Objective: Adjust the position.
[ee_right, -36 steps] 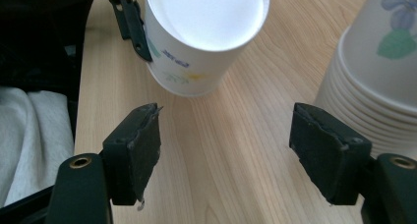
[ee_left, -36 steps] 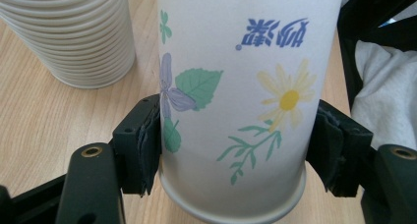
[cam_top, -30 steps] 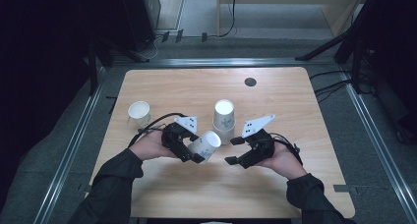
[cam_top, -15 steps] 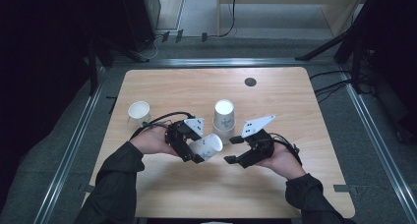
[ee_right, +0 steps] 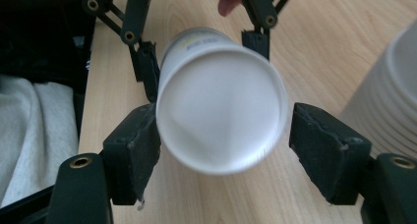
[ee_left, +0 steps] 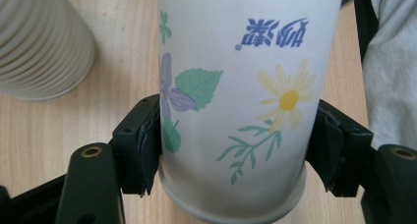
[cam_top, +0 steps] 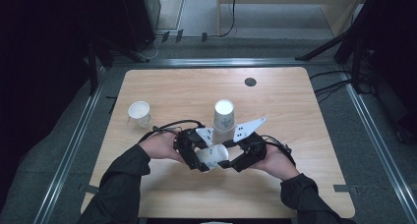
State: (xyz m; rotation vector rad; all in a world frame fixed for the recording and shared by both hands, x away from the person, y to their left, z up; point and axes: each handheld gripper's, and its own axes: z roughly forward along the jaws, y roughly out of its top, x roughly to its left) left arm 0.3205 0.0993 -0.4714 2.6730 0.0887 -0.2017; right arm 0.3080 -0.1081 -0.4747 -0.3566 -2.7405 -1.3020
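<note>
A white paper cup (cam_top: 213,155) printed with flowers lies on its side above the table. My left gripper (cam_top: 202,160) is shut on it; in the left gripper view both pads press the cup (ee_left: 236,86) near its rim. My right gripper (cam_top: 228,161) faces it from the right and stands open. In the right gripper view the cup's closed bottom (ee_right: 221,101) sits between its jaws, with the left pad (ee_right: 135,150) right beside the cup and the right pad (ee_right: 327,153) a gap away. Beyond the cup the left gripper (ee_right: 201,52) grips its sides.
An upside-down stack of ribbed paper cups (cam_top: 223,115) stands just behind the grippers, close to both (ee_left: 39,42) (ee_right: 388,101). A single upright cup (cam_top: 139,113) stands at the left of the wooden table (cam_top: 295,106). A dark round grommet (cam_top: 250,81) sits near the far edge.
My left hand has carried the cup a little toward the person and to the right, bringing its bottom between the right gripper's jaws. The right hand has barely moved.
</note>
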